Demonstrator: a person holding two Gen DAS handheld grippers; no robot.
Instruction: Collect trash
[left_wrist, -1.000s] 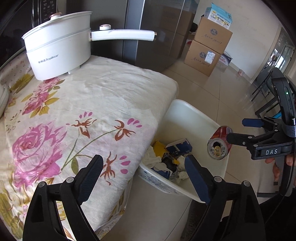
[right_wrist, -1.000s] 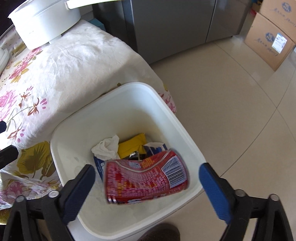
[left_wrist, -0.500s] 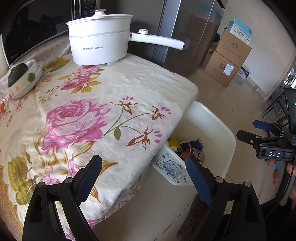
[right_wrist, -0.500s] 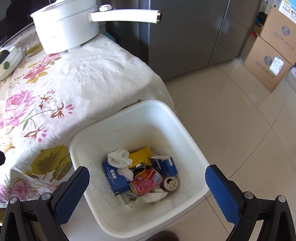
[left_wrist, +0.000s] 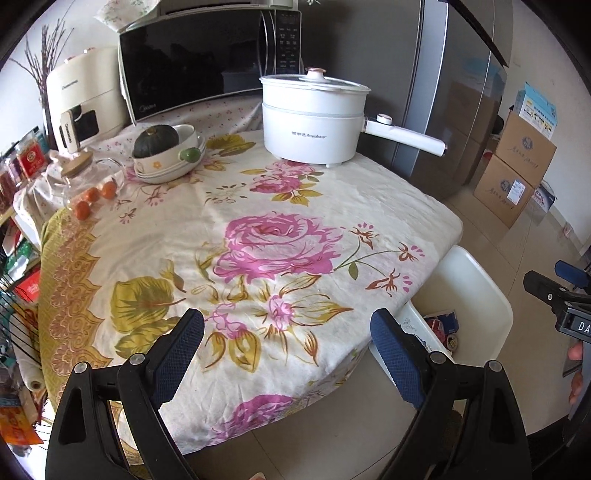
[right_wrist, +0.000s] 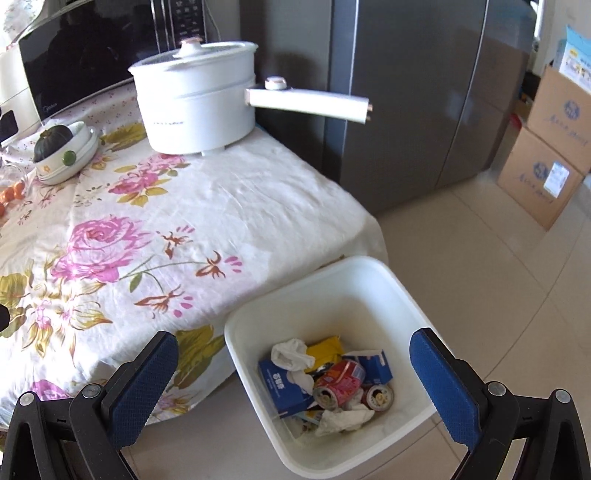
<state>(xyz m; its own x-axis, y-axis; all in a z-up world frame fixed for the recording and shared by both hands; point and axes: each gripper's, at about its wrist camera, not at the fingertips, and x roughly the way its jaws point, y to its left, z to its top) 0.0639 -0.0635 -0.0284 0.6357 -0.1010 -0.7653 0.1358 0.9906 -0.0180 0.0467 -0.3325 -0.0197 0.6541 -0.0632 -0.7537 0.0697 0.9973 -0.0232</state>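
A white trash bin (right_wrist: 373, 269) stands on the floor at the table's right corner; it also shows in the left wrist view (left_wrist: 491, 291). In it lie a red can (right_wrist: 338, 384), a second can (right_wrist: 378, 396), blue cartons (right_wrist: 280, 386), a yellow wrapper (right_wrist: 325, 349) and crumpled tissues (right_wrist: 290, 354). My right gripper (right_wrist: 293, 373) is open and empty above the bin's near side. My left gripper (left_wrist: 288, 354) is open and empty above the table's front edge. The right gripper shows at the right edge of the left wrist view (left_wrist: 554, 291).
The flowered tablecloth (left_wrist: 258, 236) covers the table. On it stand a white electric pot (left_wrist: 314, 118) with a long handle, a bowl holding a dark squash (left_wrist: 162, 147), a glass jar (left_wrist: 79, 181), oranges (left_wrist: 96, 195) and a microwave (left_wrist: 199, 55). A grey fridge (right_wrist: 406, 92) and cardboard boxes (right_wrist: 546, 147) stand behind.
The red can left my right gripper and now lies in the bin. Both grippers pulled back and up, so more of the table shows.
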